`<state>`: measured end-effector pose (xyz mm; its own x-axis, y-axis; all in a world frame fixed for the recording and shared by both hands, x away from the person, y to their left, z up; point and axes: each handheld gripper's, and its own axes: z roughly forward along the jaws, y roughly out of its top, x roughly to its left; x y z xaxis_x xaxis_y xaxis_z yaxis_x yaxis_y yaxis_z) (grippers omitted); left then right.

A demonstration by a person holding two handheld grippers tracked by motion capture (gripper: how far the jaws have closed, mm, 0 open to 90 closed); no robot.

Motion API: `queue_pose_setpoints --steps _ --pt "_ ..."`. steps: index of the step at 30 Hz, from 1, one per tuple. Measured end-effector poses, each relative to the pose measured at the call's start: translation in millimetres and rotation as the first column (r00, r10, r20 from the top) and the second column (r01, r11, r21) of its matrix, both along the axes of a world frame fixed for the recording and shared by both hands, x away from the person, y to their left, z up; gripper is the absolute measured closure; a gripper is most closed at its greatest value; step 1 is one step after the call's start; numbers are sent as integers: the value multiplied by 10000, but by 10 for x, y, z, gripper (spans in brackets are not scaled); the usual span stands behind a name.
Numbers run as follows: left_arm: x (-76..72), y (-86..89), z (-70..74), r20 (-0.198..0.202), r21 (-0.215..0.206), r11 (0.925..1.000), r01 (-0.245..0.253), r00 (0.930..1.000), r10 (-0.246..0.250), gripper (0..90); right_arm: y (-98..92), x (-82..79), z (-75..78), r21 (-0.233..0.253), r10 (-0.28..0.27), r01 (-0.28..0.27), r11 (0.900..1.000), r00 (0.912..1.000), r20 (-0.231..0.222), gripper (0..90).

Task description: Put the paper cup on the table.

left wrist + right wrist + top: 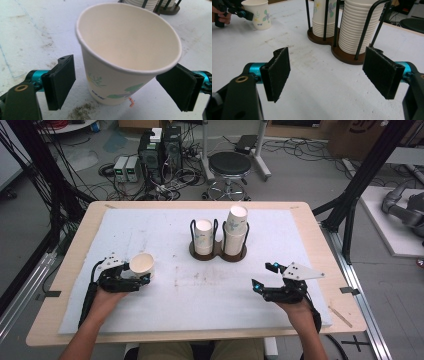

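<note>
White paper cup with a leaf print (125,62) stands upright on the white padded table cover (175,290) at the left, set between the spread jaws of the left gripper (122,85). Its pads seem to stand just clear of the wall, though that side is partly hidden. The right gripper (329,75) hovers open and empty, facing the dark two-post cup holder (342,53).

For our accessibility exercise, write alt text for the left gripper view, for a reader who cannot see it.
A single paper cup with a leaf print stands upright on the white table cover, between the two open black jaws of the left gripper, with a gap visible at the left jaw. The brown base of a cup holder shows at the top edge.
</note>
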<state>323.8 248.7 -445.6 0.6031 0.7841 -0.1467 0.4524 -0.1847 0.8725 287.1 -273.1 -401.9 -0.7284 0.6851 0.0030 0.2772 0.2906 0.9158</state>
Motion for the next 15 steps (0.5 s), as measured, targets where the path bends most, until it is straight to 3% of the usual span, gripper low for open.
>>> queue_pose_setpoints --steps 4,8,15 --pt "-88 45 44 282 -13 9999 167 9995 -166 162 -13 -6 0 28 -53 53 10000 10000 -13 228" --pt "-179 132 119 808 -690 9976 96 9967 -40 162 -18 -15 -2 14 -96 96 10000 9999 -60 228" --pt "-300 161 259 1999 -1573 9867 407 9798 -85 162 -35 -27 -10 -135 -278 278 9995 9996 -2 228"
